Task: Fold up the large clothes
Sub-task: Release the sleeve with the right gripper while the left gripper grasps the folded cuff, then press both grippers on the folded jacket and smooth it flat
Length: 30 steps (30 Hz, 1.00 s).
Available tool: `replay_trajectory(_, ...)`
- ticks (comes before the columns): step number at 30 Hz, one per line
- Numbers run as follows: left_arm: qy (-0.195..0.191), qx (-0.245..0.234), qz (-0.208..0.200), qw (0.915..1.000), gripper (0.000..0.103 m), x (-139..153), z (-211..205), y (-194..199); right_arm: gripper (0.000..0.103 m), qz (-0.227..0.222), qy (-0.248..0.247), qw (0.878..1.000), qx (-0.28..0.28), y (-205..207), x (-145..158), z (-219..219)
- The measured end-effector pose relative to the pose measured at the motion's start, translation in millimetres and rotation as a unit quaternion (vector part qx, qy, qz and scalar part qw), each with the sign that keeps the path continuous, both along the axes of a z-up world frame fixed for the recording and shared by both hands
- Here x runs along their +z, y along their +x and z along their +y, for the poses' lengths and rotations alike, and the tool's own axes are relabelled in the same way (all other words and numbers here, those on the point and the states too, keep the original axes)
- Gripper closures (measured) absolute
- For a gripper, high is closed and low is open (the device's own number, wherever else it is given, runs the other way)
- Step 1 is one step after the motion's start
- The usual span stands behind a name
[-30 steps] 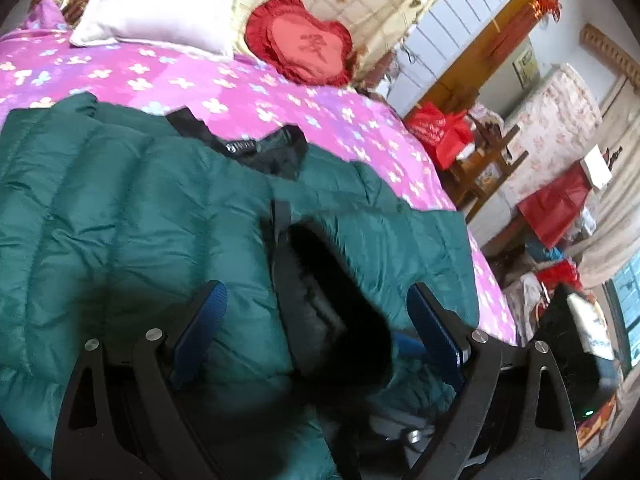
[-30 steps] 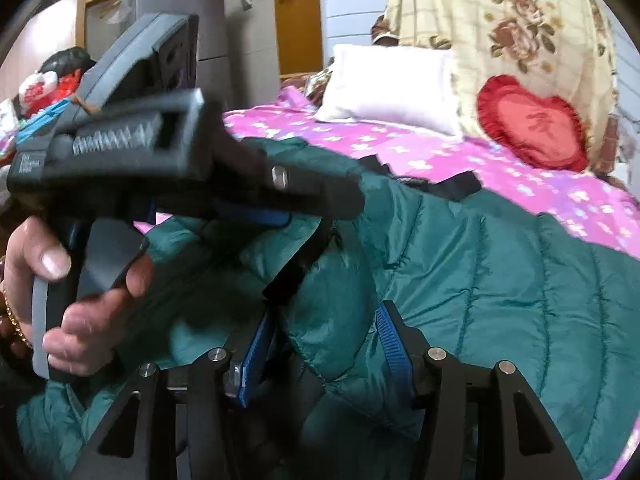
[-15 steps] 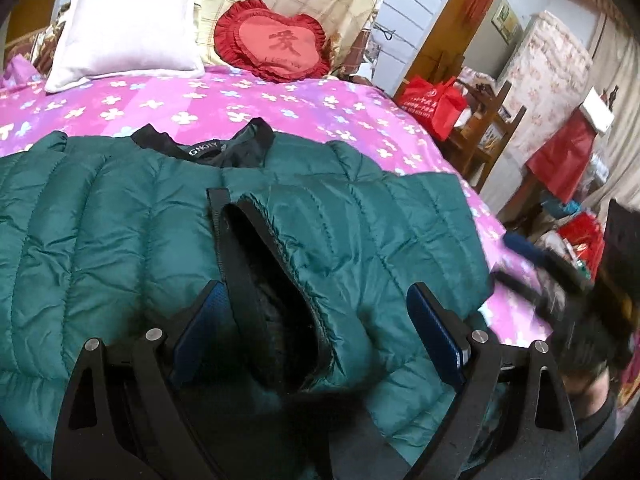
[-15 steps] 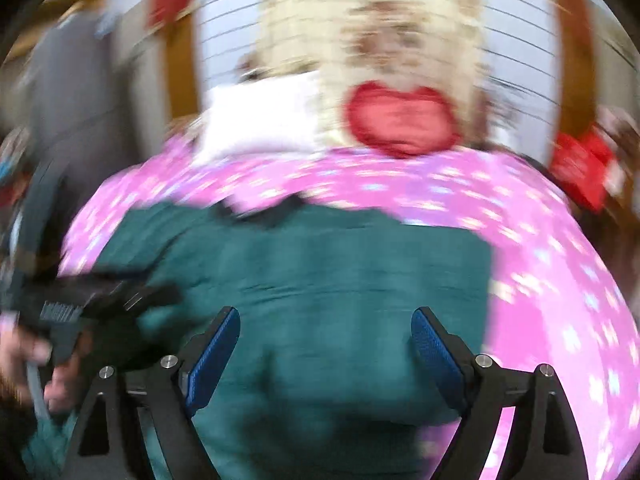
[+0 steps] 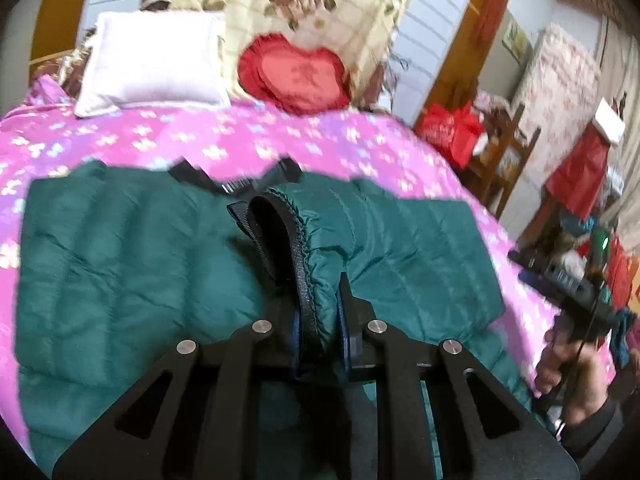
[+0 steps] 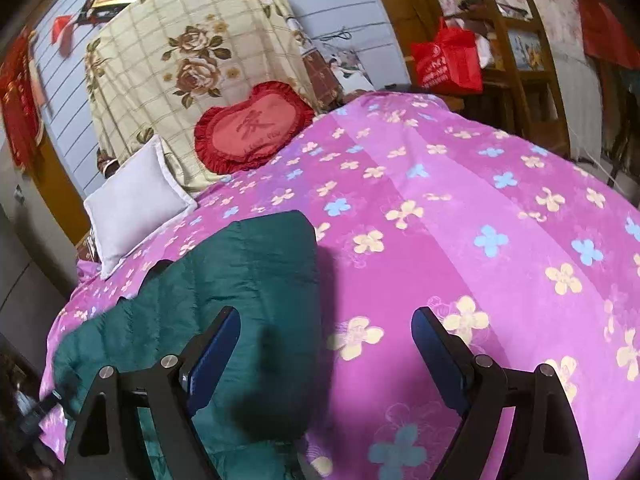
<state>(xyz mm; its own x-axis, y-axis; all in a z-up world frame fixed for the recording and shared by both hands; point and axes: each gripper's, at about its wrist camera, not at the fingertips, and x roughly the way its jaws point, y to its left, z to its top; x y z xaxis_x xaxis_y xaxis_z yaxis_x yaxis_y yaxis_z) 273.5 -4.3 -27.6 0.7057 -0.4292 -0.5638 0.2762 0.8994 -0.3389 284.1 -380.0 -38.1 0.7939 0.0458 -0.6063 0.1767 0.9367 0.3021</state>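
Note:
A dark green quilted jacket point(image 5: 120, 260) lies spread on the pink flowered bedspread point(image 5: 280, 136), its black collar toward the pillows. My left gripper point(image 5: 320, 332) is shut on the jacket's sleeve cuff point(image 5: 316, 248), whose black lining and strap stand up between the pads. In the right wrist view my right gripper point(image 6: 326, 344) stands open over the jacket's point(image 6: 248, 280) right edge and the bedspread point(image 6: 460, 220), nothing pinched between its pads. In the left wrist view, a hand holds the right gripper point(image 5: 568, 284) at the bed's right side.
At the head of the bed are a white pillow point(image 6: 136, 204), a red heart cushion point(image 6: 252, 128) and a floral checked blanket point(image 6: 192, 56). A red bag point(image 6: 446, 60) and a wooden chair point(image 6: 520, 56) stand beside the bed on the right.
My left gripper's jaws went from wide apart to shut on the sleeve cuff. My right gripper swung right, off the sleeve to the jacket's right edge, and its jaws widened.

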Motion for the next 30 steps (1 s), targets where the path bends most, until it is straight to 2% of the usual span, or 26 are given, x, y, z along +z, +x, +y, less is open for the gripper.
replay_trajectory(3,0.005,0.036,-0.016,0.9992,0.09,14.2,28.5,-0.9,0.017,-0.005,-0.023,1.0,0.011,-0.5,3.1,11.0)
replay_trajectory(8,-0.002,0.121,0.01,0.9926,0.09,11.8,99.3,2.3,0.017,-0.017,-0.069,0.997,0.034,-0.2,8.6,35.2)
replay_trajectory(11,-0.011,0.161,0.049,0.9857,0.09,-7.0,129.3,12.0,0.017,-0.022,-0.087,0.995,0.043,-0.7,9.9,45.0)
replay_trajectory(13,-0.031,0.165,0.086,0.982,0.088,-24.7,136.8,18.7,0.017,-0.026,-0.095,0.994,0.047,-0.8,10.6,50.4)
replay_trajectory(16,-0.037,0.171,0.109,0.9785,0.074,-29.9,137.9,23.0,0.017,-0.033,-0.1,0.993,0.059,0.3,11.4,58.9)
replay_trajectory(18,-0.027,0.185,0.106,0.9766,0.053,-23.0,139.2,22.6,0.017,-0.038,-0.093,0.992,0.071,1.5,12.6,63.9)
replay_trajectory(20,-0.029,0.212,0.092,0.9725,0.045,-14.1,145.7,14.5,0.017,-0.051,-0.096,0.991,0.075,3.5,14.9,71.7)
replay_trajectory(21,-0.03,0.227,0.081,0.97,0.045,-8.8,150.6,9.6,0.017,-0.053,-0.098,0.991,0.079,5.7,15.9,75.6)
replay_trajectory(23,-0.011,0.273,0.037,0.9611,0.044,8.9,157.2,-2.8,0.017,-0.06,-0.104,0.988,0.093,14.0,18.2,87.2)
replay_trajectory(24,0.002,0.276,0.005,0.9612,0.044,20.6,149.8,-9.0,0.017,-0.064,-0.108,0.987,0.096,17.6,19.1,92.1)
replay_trajectory(26,0.026,0.238,-0.032,0.9704,0.044,31.4,126.3,-9.5,0.018,-0.059,-0.118,0.985,0.109,30.4,17.6,106.2)
replay_trajectory(28,0.077,0.177,-0.042,0.9804,0.044,29.4,87.1,-0.5,0.024,-0.046,-0.111,0.983,0.138,42.8,12.6,120.5)
replay_trajectory(29,0.098,0.171,-0.038,0.9797,0.044,23.9,77.5,4.3,0.024,-0.039,-0.109,0.981,0.153,47.6,9.1,126.7)
replay_trajectory(30,0.136,0.179,-0.023,0.9743,0.044,10.2,66.0,12.9,0.025,-0.03,-0.11,0.979,0.169,52.8,4.3,134.1)
